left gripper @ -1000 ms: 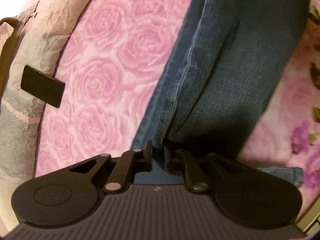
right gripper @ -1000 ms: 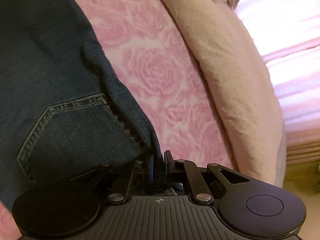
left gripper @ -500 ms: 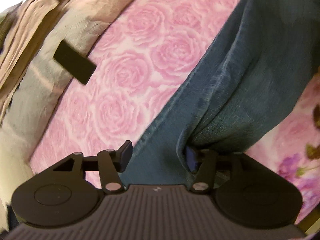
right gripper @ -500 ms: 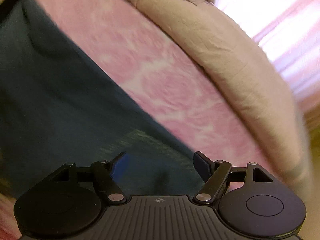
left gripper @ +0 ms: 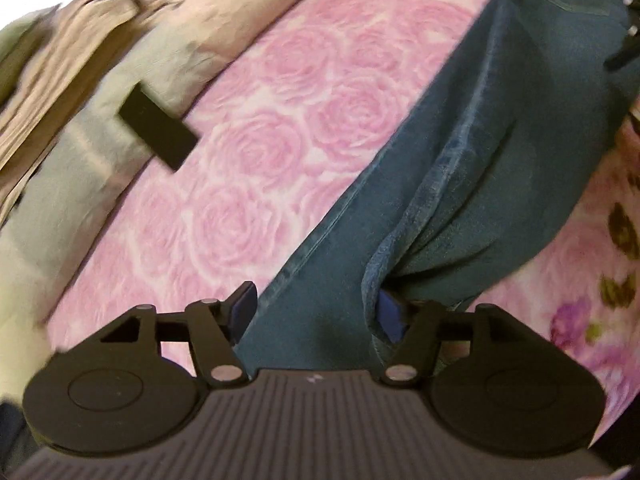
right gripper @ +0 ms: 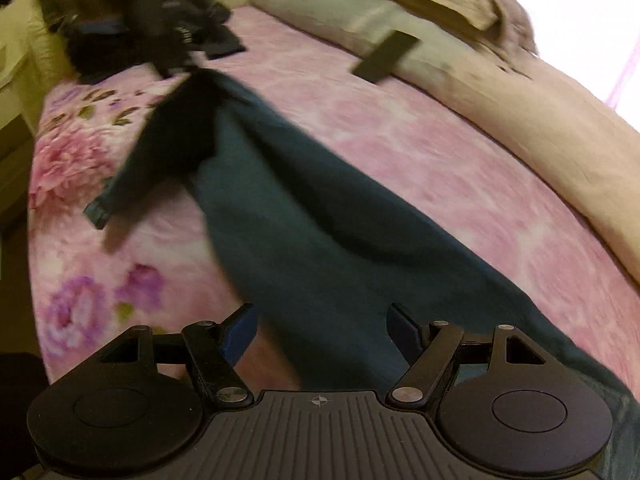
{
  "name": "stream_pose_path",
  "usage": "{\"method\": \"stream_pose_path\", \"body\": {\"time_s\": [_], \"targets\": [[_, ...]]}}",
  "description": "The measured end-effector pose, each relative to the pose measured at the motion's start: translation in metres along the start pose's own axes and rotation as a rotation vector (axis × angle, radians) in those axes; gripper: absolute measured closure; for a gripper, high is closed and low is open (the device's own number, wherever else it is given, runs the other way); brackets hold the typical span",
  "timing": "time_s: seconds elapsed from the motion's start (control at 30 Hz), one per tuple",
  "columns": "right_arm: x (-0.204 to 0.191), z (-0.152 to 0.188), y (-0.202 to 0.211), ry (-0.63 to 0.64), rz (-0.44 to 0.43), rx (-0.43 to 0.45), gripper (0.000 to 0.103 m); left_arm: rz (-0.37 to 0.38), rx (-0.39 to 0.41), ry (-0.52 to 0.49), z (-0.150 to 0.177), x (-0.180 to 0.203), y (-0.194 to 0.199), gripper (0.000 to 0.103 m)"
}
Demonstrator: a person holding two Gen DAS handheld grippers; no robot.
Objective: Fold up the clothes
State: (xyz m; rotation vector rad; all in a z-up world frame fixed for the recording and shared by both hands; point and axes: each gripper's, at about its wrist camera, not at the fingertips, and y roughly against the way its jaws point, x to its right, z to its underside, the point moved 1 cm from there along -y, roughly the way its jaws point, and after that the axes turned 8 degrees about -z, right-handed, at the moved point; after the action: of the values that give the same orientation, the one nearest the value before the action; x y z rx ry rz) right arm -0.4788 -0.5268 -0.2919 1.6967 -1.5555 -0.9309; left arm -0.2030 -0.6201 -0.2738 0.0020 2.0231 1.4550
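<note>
A pair of dark blue jeans [left gripper: 472,152] lies lengthwise on a pink rose-patterned bedspread [left gripper: 256,148]. My left gripper [left gripper: 316,308] is open, its jaws wide apart with a leg end of the jeans lying between them. My right gripper [right gripper: 320,324] is open too and sits over the other end of the jeans [right gripper: 304,216]. In the right wrist view the left gripper [right gripper: 172,36] shows blurred at the far end of the jeans.
A flat black rectangular object [left gripper: 158,136] lies at the edge of the bedspread, also in the right wrist view [right gripper: 384,60]. Grey and beige bedding [left gripper: 72,92] is piled beyond it. A beige bolster [right gripper: 540,128] runs along the far side.
Both grippers were shut on the jeans one second ago. Both have opened and let the jeans go. The right gripper has pulled back and swung, so more of the bed shows.
</note>
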Motion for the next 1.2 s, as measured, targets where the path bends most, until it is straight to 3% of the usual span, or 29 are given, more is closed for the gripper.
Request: {"method": "stream_pose_path", "body": {"time_s": [0.17,0.4,0.47,0.63,0.83,1.0,1.07,1.17,1.2], "targets": [[-0.057,-0.044,-0.045,-0.005,-0.026,-0.007,0.029,0.135,0.111,-0.138,0.012,-0.029,-0.015,0.041],[-0.125,-0.110,-0.122,-0.104,-0.082,-0.033,0.029,0.324,0.225,-0.130,0.019,-0.088,-0.015,0.041],[-0.143,-0.135,-0.139,-0.078,-0.115,-0.033,0.029,0.306,0.230,-0.139,0.020,-0.103,-0.020,0.048],[-0.151,-0.170,-0.155,-0.133,-0.086,0.000,0.029,0.243,0.222,-0.171,0.037,-0.137,-0.035,0.048],[-0.137,-0.167,-0.167,-0.172,-0.023,-0.055,0.029,0.236,0.177,-0.047,0.092,-0.146,-0.060,0.037],[-0.108,-0.139,-0.159,-0.253,0.063,-0.102,0.029,0.363,0.088,0.116,0.138,-0.122,-0.093,0.038],[-0.099,-0.126,-0.157,-0.279,0.098,-0.121,0.029,0.392,0.074,0.133,0.147,-0.109,-0.106,0.043],[-0.091,-0.111,-0.154,-0.298,0.153,-0.143,0.029,0.430,0.059,0.141,0.152,-0.095,-0.124,0.063],[-0.089,-0.107,-0.154,-0.305,0.175,-0.150,0.029,0.442,0.054,0.141,0.153,-0.091,-0.129,0.076]]}}
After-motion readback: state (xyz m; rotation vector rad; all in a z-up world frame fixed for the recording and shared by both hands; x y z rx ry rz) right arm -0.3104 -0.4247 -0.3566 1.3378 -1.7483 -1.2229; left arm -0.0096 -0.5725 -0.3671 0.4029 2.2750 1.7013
